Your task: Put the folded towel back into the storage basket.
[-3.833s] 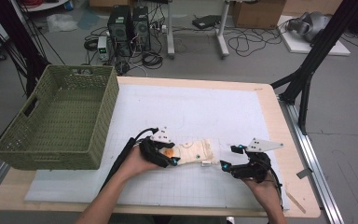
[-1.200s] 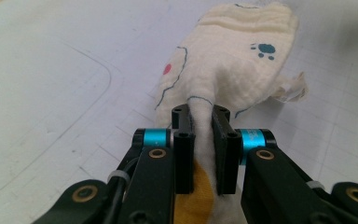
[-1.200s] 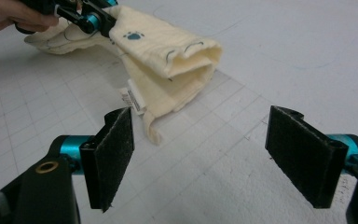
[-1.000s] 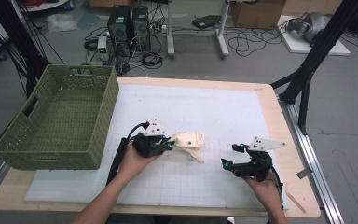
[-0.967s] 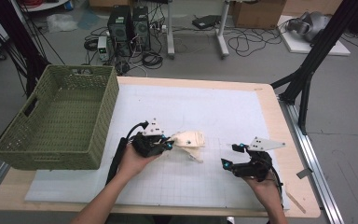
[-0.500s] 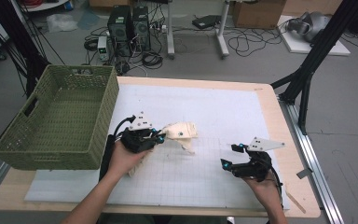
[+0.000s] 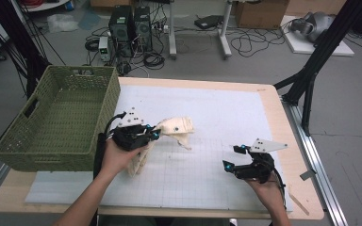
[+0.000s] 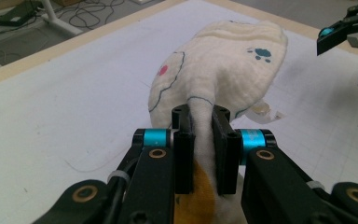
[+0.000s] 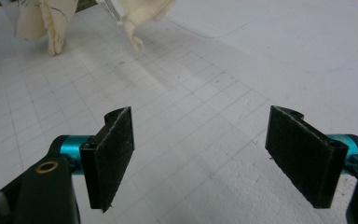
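Beside green basket (image 7: 56, 117): L hand-held gripper (image 7: 154, 134) clamps cloth toy (image 7: 176, 127); R hand-held gripper (image 7: 230, 157) agape.

On the wooden table (image 7: 283, 108), the green woven plastic basket (image 7: 61, 120) sits at nine o'clock, the cream cloth garment (image 7: 172, 132) just right of it, the right gripper (image 7: 230, 157) at four o'clock.

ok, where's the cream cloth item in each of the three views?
High view: cream cloth left of centre, pinched by the left gripper.
Left gripper view: centre, bunched between the jaws.
Right gripper view: top-left corner, far off.
Shared landmark: the white gridded mat.
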{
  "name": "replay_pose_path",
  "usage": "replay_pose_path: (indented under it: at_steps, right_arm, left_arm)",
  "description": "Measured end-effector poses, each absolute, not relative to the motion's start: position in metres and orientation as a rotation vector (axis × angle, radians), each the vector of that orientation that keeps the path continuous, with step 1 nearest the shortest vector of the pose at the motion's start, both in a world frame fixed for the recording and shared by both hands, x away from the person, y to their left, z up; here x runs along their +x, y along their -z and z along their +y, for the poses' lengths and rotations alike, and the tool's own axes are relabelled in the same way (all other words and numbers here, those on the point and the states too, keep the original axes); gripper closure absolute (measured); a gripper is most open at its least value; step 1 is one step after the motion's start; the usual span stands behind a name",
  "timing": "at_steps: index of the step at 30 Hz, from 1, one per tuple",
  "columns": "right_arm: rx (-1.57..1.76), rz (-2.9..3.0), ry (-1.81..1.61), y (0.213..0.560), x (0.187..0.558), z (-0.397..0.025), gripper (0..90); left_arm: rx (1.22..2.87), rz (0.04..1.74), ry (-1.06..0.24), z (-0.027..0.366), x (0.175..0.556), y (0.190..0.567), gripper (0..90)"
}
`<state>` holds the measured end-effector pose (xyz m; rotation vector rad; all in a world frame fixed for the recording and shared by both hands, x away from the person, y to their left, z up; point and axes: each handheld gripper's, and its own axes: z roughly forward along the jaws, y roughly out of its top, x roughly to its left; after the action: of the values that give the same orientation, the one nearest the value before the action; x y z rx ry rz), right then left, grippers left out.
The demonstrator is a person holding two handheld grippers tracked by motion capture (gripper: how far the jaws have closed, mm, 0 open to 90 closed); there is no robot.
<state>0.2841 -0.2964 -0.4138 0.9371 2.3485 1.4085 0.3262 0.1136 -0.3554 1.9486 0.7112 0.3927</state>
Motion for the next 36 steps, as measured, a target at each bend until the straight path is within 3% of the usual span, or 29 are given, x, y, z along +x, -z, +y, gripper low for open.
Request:
replay_pose_path:
  at_steps: [36]
  right_arm:
    - [0.946, 2.317, -1.439, 0.413, 0.283, -0.299, 15.9]
  left_arm:
    - [1.892, 0.683, -0.400, 0.156, 0.327, 0.307, 80.7]
